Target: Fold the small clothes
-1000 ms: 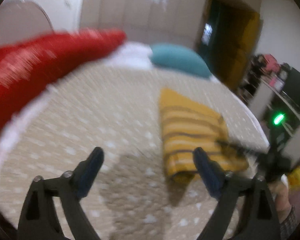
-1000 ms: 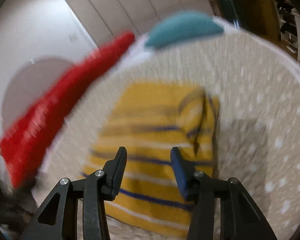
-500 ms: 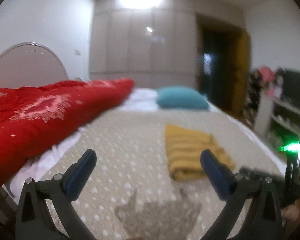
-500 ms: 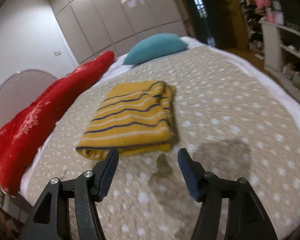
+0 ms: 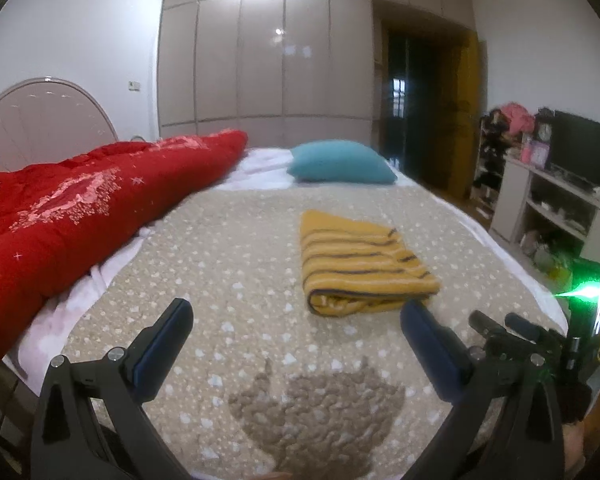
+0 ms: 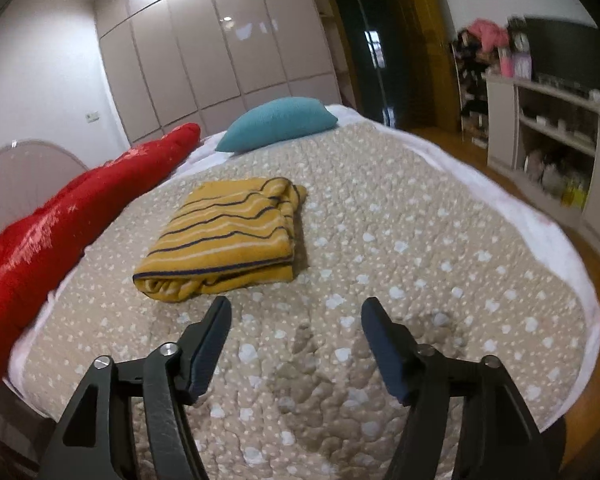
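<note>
A yellow garment with dark stripes (image 5: pixel 360 264) lies folded into a flat rectangle on the beige spotted bedspread (image 5: pixel 228 248); it also shows in the right wrist view (image 6: pixel 228 232). My left gripper (image 5: pixel 296 316) is open and empty, held above the near end of the bed, short of the garment. My right gripper (image 6: pixel 296 312) is open and empty, just in front of the garment's near edge and above the bedspread (image 6: pixel 420 232). The right gripper's body shows at the right in the left wrist view (image 5: pixel 540 344).
A red quilt (image 5: pixel 80 208) lies along the bed's left side. A teal pillow (image 5: pixel 340 162) sits at the far end. White shelving with clutter (image 5: pixel 560 208) stands to the right past the bed edge. Wardrobe doors (image 5: pixel 260 60) fill the back wall.
Both grippers pulled back and up from the folded garment toward the near end of the bed. The right gripper's jaws opened wider. The garment stayed in place.
</note>
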`<state>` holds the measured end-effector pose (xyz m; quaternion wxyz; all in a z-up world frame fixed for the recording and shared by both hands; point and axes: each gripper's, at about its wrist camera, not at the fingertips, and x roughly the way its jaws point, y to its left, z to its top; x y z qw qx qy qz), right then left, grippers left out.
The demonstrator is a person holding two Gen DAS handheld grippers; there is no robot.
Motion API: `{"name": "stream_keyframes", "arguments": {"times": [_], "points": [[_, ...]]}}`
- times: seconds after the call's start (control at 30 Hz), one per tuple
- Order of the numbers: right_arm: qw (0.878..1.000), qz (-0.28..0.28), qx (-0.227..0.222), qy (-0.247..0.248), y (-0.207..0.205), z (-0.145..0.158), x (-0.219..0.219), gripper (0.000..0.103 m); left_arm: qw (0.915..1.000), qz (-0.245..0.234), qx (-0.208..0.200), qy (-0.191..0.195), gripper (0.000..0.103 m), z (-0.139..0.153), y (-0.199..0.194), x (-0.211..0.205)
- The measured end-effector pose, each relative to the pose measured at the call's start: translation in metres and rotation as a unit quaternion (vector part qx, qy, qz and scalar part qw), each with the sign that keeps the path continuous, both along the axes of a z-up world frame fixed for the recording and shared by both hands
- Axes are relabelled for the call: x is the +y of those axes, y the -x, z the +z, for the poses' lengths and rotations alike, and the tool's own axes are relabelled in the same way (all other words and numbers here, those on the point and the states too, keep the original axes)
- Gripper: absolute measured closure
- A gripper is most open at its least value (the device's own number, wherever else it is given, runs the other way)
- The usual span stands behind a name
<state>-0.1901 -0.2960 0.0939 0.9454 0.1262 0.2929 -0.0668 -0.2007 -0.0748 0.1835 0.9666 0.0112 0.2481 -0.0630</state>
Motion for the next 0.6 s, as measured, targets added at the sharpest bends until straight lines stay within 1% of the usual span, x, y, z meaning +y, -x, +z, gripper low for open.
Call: {"name": "stream_keyframes", "arguments": {"times": [0.07, 0.13, 0.27, 0.47, 0.6], "points": [[1.0, 0.004, 0.003, 0.014, 0.0, -0.001, 0.006, 0.029, 0.9998, -0.001, 0.014, -0.011, 0.0, -0.007, -0.004, -0.003], [1.0, 0.008, 0.01, 0.017, -0.002, -0.004, 0.009, 0.028, 0.9991, 0.001, 0.036, -0.022, 0.0, -0.018, -0.009, -0.006], [0.999, 0.016, 0.029, 0.016, -0.006, -0.013, 0.013, 0.028, 0.9974, 0.002, 0.068, -0.022, 0.0, -0.034, -0.016, -0.007], [0.998, 0.03, 0.043, 0.031, -0.01, -0.021, 0.024, 0.027, 0.9954, 0.003, 0.095, -0.012, 0.0, -0.044, -0.022, -0.003], [0.997, 0.035, 0.05, 0.04, -0.012, -0.025, 0.031, 0.026, 0.9929, 0.017, 0.113, -0.033, 0.0, -0.051, -0.026, -0.004]]}}
